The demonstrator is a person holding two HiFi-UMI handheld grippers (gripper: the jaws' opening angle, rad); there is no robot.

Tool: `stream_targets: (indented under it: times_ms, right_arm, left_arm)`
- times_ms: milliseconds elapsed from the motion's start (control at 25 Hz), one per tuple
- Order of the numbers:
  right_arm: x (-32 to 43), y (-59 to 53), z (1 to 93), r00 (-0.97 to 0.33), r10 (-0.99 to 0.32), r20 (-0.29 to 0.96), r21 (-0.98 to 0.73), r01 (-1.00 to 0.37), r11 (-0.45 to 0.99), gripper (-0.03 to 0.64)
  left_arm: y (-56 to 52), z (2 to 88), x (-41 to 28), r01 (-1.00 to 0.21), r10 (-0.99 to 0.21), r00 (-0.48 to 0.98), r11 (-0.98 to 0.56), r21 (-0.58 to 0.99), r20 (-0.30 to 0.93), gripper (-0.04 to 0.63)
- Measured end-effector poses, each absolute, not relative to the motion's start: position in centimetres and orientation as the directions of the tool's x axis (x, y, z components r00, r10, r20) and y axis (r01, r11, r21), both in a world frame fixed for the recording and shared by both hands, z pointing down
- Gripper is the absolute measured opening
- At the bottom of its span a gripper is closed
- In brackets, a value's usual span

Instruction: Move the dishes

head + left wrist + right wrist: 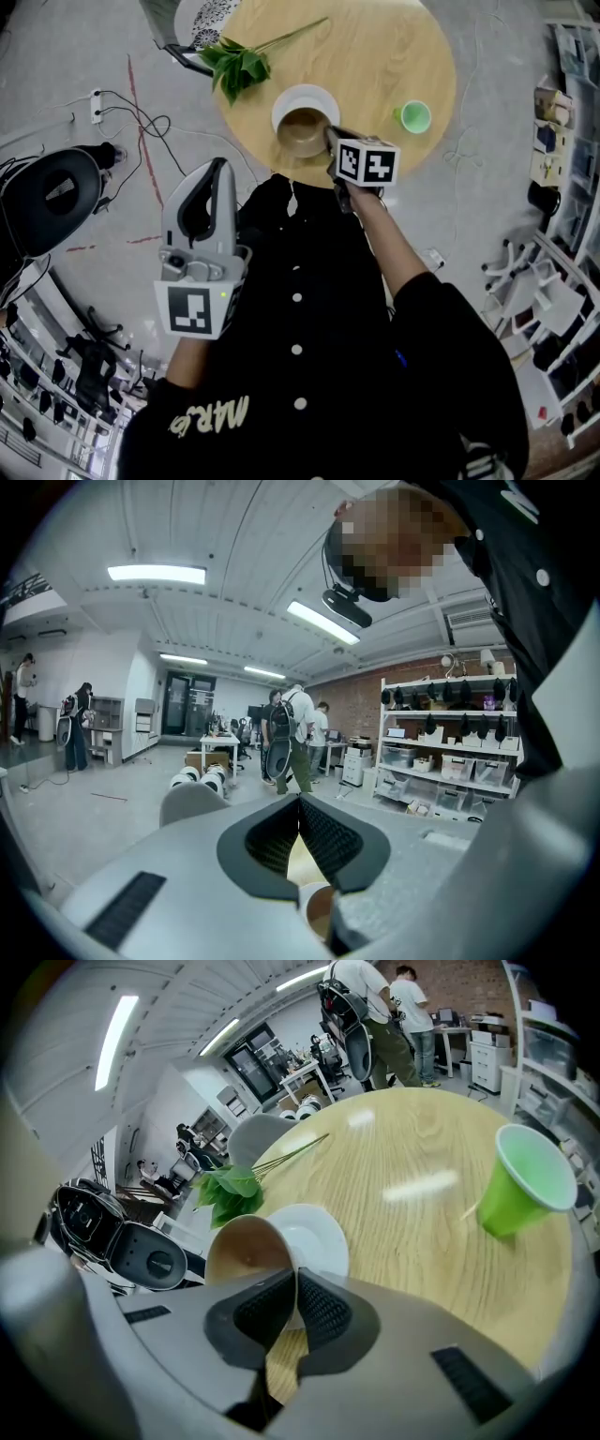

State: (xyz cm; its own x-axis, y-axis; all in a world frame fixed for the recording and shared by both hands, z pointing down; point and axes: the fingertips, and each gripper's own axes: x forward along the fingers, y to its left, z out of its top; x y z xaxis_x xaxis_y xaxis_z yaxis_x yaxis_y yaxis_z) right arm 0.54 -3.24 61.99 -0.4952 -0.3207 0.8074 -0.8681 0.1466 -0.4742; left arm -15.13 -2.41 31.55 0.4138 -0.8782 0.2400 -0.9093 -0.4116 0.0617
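A brown bowl sits tilted over the near part of a white plate on the round wooden table. My right gripper is shut on the bowl's rim. In the right gripper view the bowl opens toward the camera, its rim pinched between the jaws, and the plate lies just behind it. My left gripper is held off the table at the left, near my chest. Its jaws meet at the tips with nothing between them, and it points out into the room.
A green cup stands at the table's right side, also the green cup in the right gripper view. A leafy sprig lies at the table's left. Cables and a power strip lie on the floor to the left; a chair stands behind.
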Motion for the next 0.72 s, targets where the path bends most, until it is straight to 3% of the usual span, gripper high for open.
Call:
stream_targets:
  times_ms: [720]
  right_arm:
    - [7.7,-2.1,59.8,-0.433,-0.39,0.813,-0.462,-0.886,0.021,0.009]
  left_arm:
    - [-4.1,29.4,-9.3,-0.839,-0.821,0.541,-0.541,0.057,0.181,0.003]
